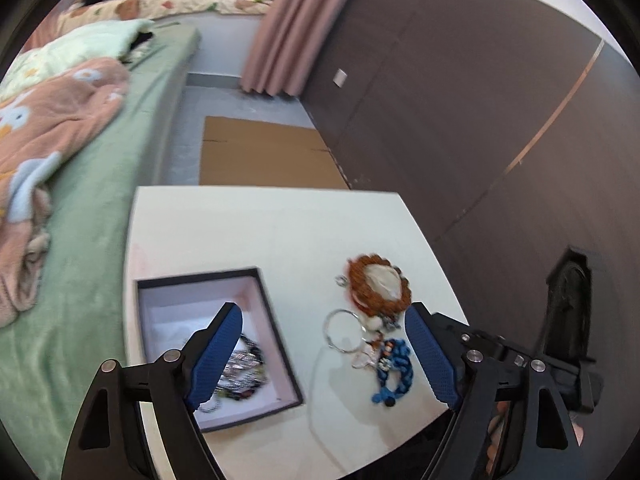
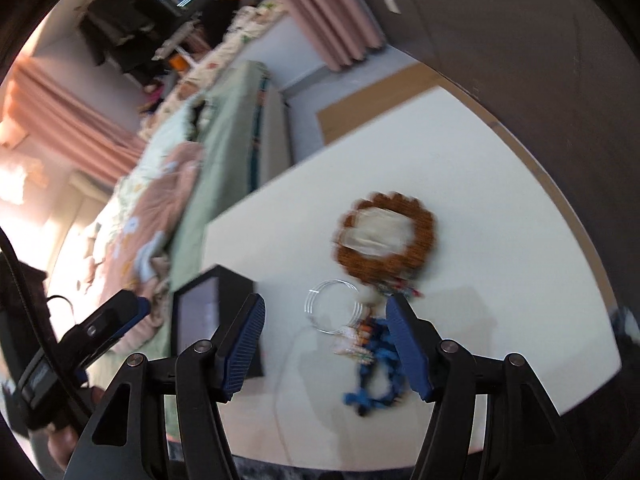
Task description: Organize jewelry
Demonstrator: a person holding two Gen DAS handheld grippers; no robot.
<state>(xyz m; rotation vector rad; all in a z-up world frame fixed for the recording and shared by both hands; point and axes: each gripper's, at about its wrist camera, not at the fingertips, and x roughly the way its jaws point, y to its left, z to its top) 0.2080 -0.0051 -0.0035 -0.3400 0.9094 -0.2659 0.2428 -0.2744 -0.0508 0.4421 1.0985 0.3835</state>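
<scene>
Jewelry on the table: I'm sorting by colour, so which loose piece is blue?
The blue chain bracelet, nearest the camera. Past it lie a thin silver bangle and, farthest, a brown beaded ring.

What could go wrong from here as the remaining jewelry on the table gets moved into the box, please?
1. The blue chain bracelet, silver bangles and small charms lie tangled, so gripping one may drag the others.
2. This pile sits near the table's front edge; a nudge could knock pieces off.
3. The open right tool hangs above the pile in a blurred view, so its aim may miss.
</scene>
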